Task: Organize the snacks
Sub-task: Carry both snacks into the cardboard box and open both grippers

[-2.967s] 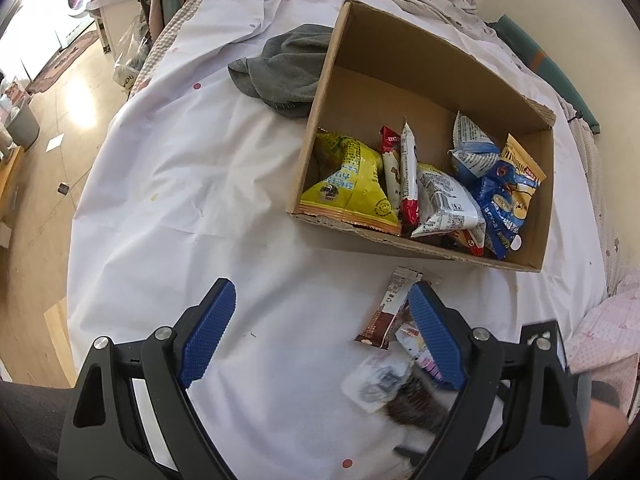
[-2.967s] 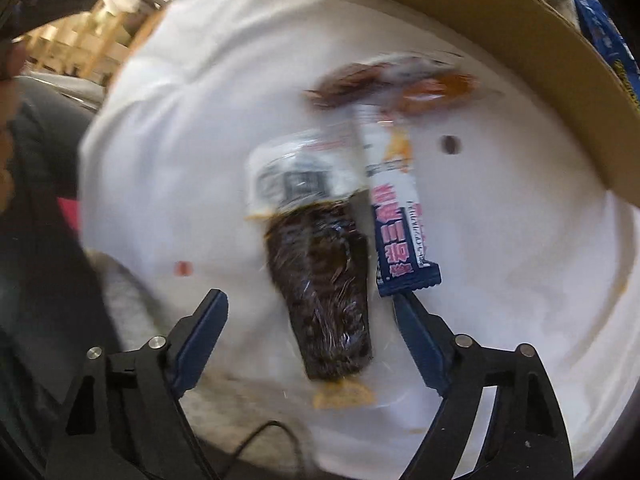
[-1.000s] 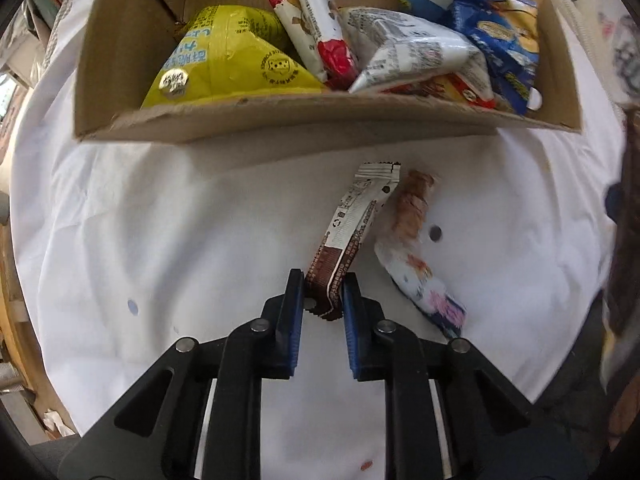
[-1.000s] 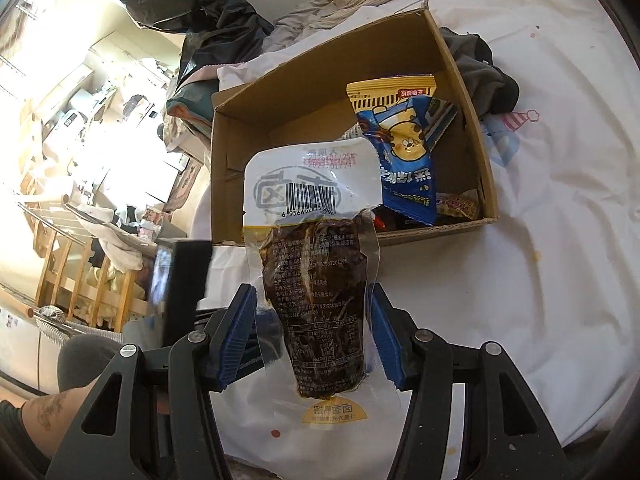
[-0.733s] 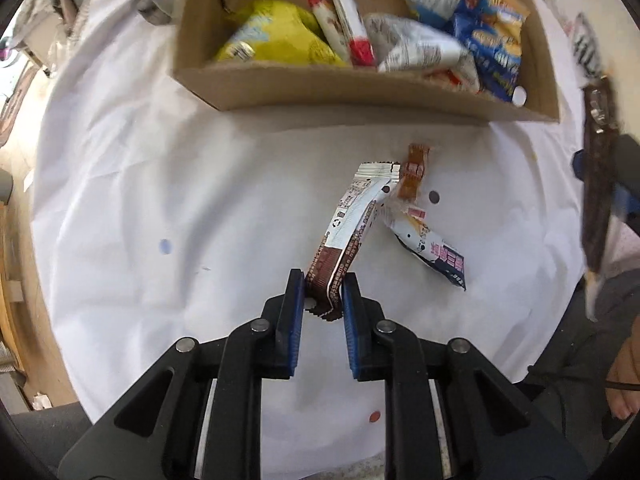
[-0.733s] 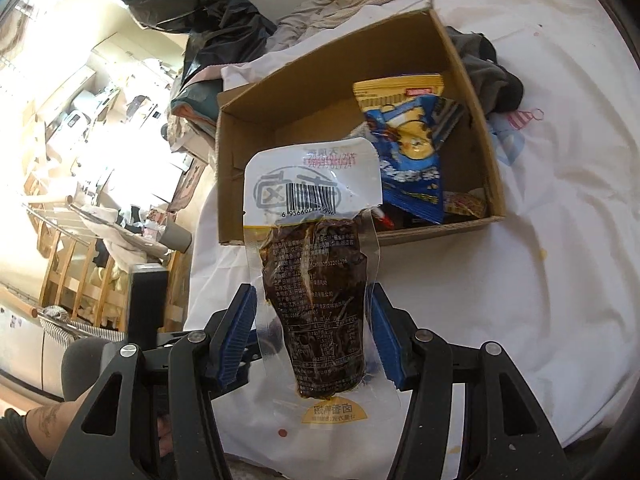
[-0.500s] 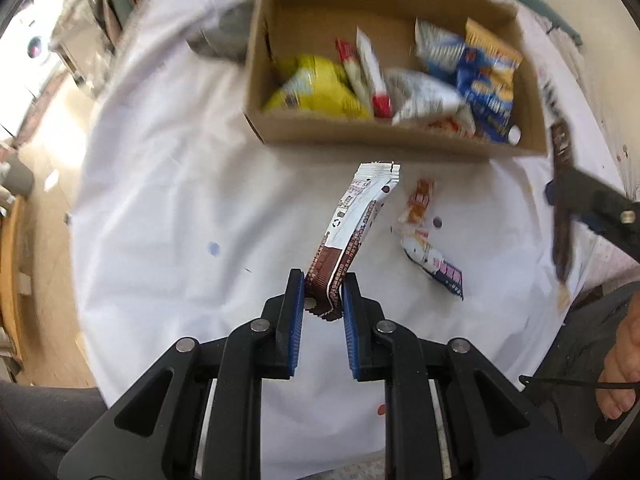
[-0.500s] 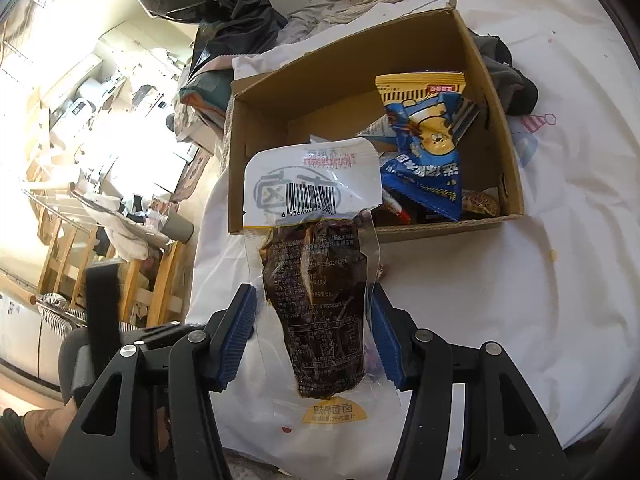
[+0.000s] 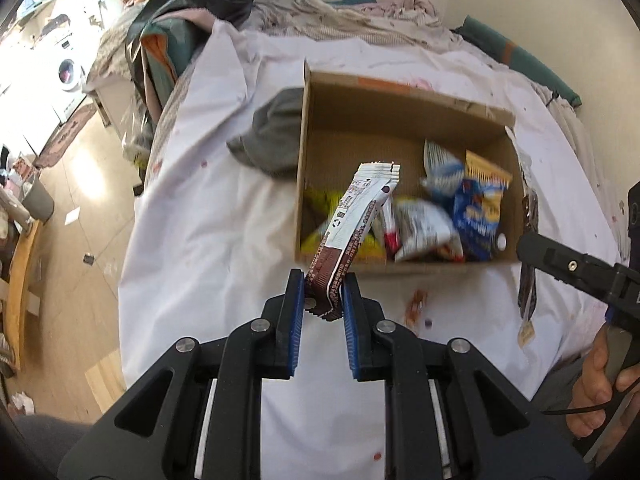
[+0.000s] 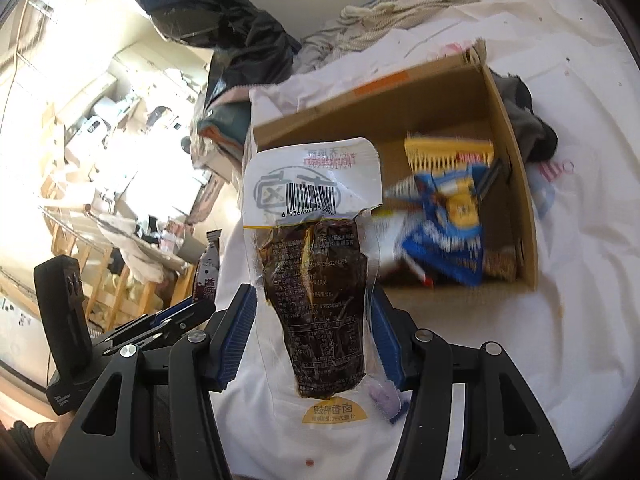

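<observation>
My left gripper (image 9: pixel 322 294) is shut on the lower end of a brown and white snack bar (image 9: pixel 356 216), held up in the air in front of the cardboard box (image 9: pixel 360 88). My right gripper (image 10: pixel 314 312) is shut on a clear pouch of dark brown snack (image 10: pixel 316 280) with a white barcode top, also raised before the box (image 10: pixel 516 184). The box holds several snack bags, among them a blue and yellow one (image 9: pixel 480 204) and a yellow one (image 9: pixel 316 220). The right gripper and its pouch show at the right edge of the left wrist view (image 9: pixel 528 264).
The box sits on a white sheet (image 9: pixel 208 208) over a bed. A grey cloth (image 9: pixel 272 136) lies against the box's left wall. A small orange-brown packet (image 9: pixel 416 304) lies on the sheet in front of the box. Floor and furniture lie off the left edge.
Both grippers have risen higher above the sheet with their snacks, and the box now looks farther and more centred. Three seconds ago both were open over snacks on the sheet.
</observation>
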Motion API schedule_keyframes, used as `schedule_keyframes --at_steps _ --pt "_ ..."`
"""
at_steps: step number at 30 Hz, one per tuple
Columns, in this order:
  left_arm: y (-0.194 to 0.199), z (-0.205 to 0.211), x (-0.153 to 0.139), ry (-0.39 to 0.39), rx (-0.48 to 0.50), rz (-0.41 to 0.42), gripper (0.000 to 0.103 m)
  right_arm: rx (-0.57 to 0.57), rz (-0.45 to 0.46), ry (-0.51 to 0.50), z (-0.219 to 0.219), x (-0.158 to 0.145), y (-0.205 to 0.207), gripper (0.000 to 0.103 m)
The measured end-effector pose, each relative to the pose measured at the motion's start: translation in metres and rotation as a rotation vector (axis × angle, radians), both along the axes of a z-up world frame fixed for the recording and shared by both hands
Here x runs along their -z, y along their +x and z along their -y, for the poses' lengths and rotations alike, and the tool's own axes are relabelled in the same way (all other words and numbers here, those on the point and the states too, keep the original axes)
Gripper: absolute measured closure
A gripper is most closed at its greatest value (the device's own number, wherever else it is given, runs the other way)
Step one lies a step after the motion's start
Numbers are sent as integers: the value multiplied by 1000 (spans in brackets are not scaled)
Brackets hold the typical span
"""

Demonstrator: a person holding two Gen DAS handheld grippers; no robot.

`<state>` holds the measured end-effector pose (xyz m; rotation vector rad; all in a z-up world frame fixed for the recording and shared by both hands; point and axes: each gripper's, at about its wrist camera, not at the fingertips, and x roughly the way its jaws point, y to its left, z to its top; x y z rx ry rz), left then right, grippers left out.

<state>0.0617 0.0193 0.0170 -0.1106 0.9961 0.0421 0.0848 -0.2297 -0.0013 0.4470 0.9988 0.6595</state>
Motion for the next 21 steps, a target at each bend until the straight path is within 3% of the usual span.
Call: schedule_keyframes --at_steps 10,21 --pt "60 12 -6 39 43 31 88 4 42 -47 -13 1 40 44" --pt "97 15 34 38 35 -3 88 10 28 -102 -21 23 84 44"
